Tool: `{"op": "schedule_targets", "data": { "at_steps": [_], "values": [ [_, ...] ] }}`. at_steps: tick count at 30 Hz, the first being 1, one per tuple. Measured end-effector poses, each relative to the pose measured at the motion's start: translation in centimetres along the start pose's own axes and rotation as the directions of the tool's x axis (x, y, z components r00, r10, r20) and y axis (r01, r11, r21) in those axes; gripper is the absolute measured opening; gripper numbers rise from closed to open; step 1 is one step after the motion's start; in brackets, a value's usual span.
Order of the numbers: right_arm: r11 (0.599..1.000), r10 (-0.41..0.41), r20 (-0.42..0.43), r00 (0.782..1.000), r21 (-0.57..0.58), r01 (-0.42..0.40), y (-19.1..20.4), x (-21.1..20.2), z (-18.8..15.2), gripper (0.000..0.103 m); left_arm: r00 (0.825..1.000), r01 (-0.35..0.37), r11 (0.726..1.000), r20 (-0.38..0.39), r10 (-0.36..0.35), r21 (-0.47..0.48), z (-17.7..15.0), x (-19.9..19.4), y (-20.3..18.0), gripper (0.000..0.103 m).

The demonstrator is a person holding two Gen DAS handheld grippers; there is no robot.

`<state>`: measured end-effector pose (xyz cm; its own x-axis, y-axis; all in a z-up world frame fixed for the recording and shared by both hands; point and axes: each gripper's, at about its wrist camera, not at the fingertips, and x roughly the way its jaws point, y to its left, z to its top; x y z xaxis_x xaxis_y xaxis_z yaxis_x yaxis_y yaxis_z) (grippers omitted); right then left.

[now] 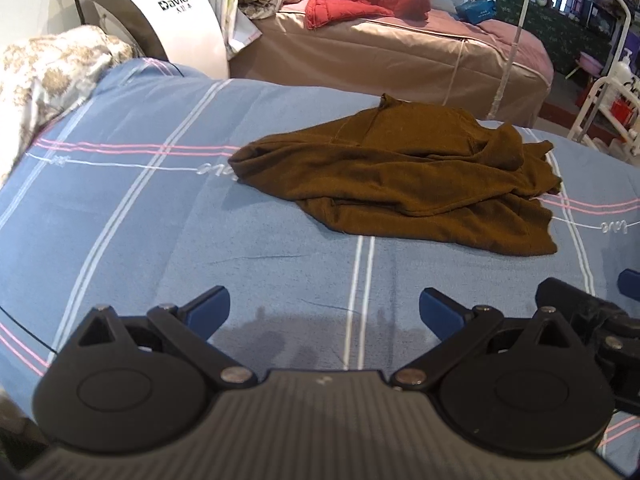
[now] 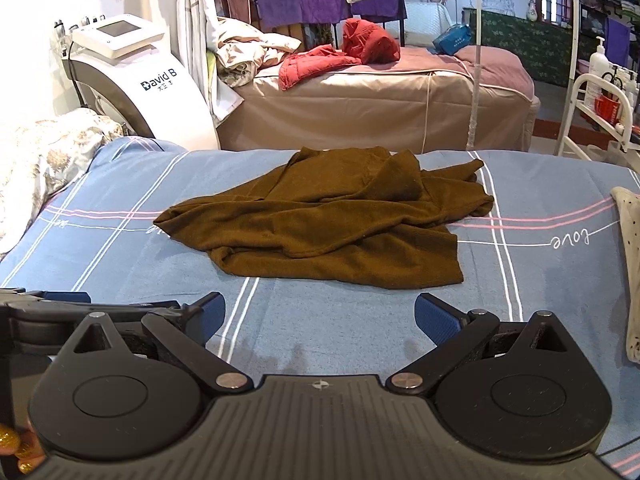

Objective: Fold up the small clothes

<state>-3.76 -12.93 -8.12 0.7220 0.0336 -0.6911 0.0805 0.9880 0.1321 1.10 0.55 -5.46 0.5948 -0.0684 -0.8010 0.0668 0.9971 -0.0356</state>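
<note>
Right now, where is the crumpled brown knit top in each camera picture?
Left wrist view: the crumpled brown knit top lies right of centre on the blue striped bedsheet, beyond the open left gripper.
Right wrist view: it lies near the centre, beyond the open right gripper.
Shared landmark: the white David B machine, upper left in both.

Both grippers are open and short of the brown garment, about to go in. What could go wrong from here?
1. The brown garment lies crumpled in overlapping layers, so a pinch at its near hem may catch several layers, or the blue striped sheet beneath.
2. The left gripper and right gripper sit close side by side; reaching in together, they could bump.
3. The cream cloth at the right edge could be dragged along.
</note>
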Motion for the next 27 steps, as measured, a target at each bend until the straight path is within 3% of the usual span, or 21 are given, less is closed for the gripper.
{"op": "schedule_targets", "data": {
  "at_steps": [4, 7, 9, 11, 14, 18, 20, 25, 27],
  "values": [
    [0.999, 0.040, 0.035, 0.999, 0.007, -0.041, -0.7, 0.9, -1.2, 0.103, 0.997, 0.076, 0.996, 0.035, -0.074, -0.055, -1.5, 1.2, 0.6, 0.103],
    [0.997, 0.072, 0.057, 0.996, -0.026, -0.071, -1.1, 2.1, -2.5, 0.103, 0.985, 0.118, 0.988, -0.114, -0.129, -0.098, -2.5, 4.0, 1.3, 0.103],
    [0.995, 0.069, 0.060, 0.996, -0.074, -0.065, -1.5, 3.4, -3.0, 0.103, 0.982, 0.067, 0.990, -0.167, -0.087, -0.121, -3.3, 5.4, 2.1, 0.103],
    [0.991, 0.032, 0.089, 0.996, -0.134, -0.020, -2.0, 4.6, -2.9, 0.103, 0.993, -0.017, 0.998, -0.114, 0.011, -0.055, -4.2, 5.5, 2.4, 0.103],
    [0.987, -0.014, 0.161, 0.987, -0.158, 0.040, -4.1, 6.8, -1.6, 0.103, 0.991, -0.113, 0.993, -0.065, 0.115, 0.040, -4.4, 5.4, 2.5, 0.103],
    [0.993, -0.111, 0.076, 0.991, -0.020, 0.113, -8.7, 12.0, -0.3, 0.103, 0.991, -0.096, 0.995, -0.092, 0.097, 0.008, -4.2, 5.8, 3.9, 0.103],
    [0.990, -0.138, 0.003, 0.990, 0.030, 0.138, -10.4, 14.2, -0.3, 0.074, 0.991, -0.084, 0.996, -0.108, 0.082, -0.011, -4.2, 6.0, 4.5, 0.103],
    [0.986, -0.165, 0.028, 0.986, 0.020, 0.164, -9.5, 14.8, -0.7, 0.083, 0.989, -0.075, 0.997, -0.123, 0.077, 0.019, -4.4, 6.6, 3.8, 0.103],
    [0.987, -0.163, 0.020, 0.986, 0.011, 0.163, -8.8, 14.6, -0.7, 0.065, 0.991, -0.061, 0.998, -0.121, 0.064, 0.030, -4.6, 6.6, 3.3, 0.103]
  ]
}}
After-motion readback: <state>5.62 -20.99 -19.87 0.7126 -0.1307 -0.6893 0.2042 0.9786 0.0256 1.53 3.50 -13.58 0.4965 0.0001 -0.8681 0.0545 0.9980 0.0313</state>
